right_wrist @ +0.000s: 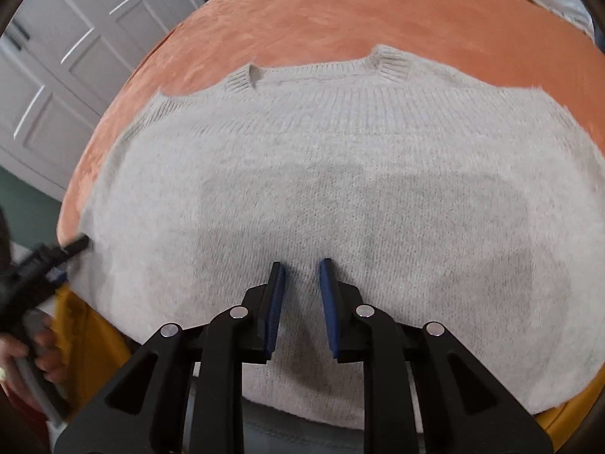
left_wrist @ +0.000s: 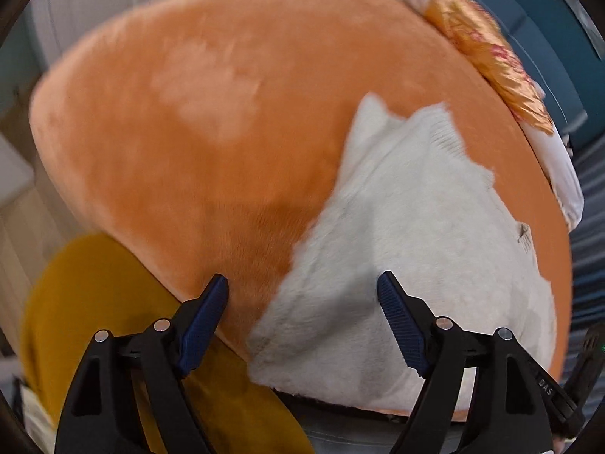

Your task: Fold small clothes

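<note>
Grey knit sweater [right_wrist: 321, 189] flat, right tongs [right_wrist: 301, 268] angled down above it, slightly parted

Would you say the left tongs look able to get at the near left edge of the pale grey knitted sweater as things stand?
Probably yes: the left tongs are open over the pale grey knitted sweater's edge on the orange velvet surface, with nothing between.

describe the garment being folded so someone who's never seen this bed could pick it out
Start at the big orange plush blanket covering the bed. Spread flat on it, near the front edge, lies the pale grey knit sweater, its ribbed crew neck pointing away from the grippers. It is the only fuzzy, plain grey piece; the fabric at the bed's far edge is white with shiny orange print.
</note>
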